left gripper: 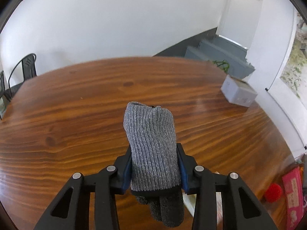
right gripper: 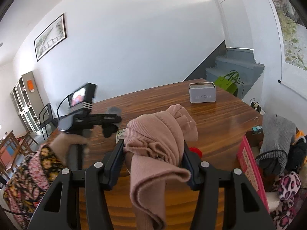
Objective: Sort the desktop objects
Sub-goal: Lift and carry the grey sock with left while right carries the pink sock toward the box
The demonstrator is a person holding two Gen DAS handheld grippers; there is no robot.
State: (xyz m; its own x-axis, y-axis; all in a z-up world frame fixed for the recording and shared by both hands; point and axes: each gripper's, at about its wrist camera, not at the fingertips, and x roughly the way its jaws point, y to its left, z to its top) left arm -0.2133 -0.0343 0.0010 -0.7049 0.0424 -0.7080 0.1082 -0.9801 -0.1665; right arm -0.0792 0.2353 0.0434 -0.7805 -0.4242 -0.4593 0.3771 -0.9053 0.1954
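Near: my left gripper (left gripper: 154, 164) pinching grey knit glove (left gripper: 151, 145) above the wooden table (left gripper: 67, 115) | my right gripper (right gripper: 153, 159) clamped on pink knit cloth (right gripper: 159, 143) | mid: pink box (right gripper: 249, 164) at table's right edge | far: grey tin (right gripper: 202, 93) on the table.

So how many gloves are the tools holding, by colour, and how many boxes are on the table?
Grey gloves: 1, the grey glove in the left tool
Pink gloves: 1, the pink glove in the right tool
White boxes: 1, the white box
Total: 3
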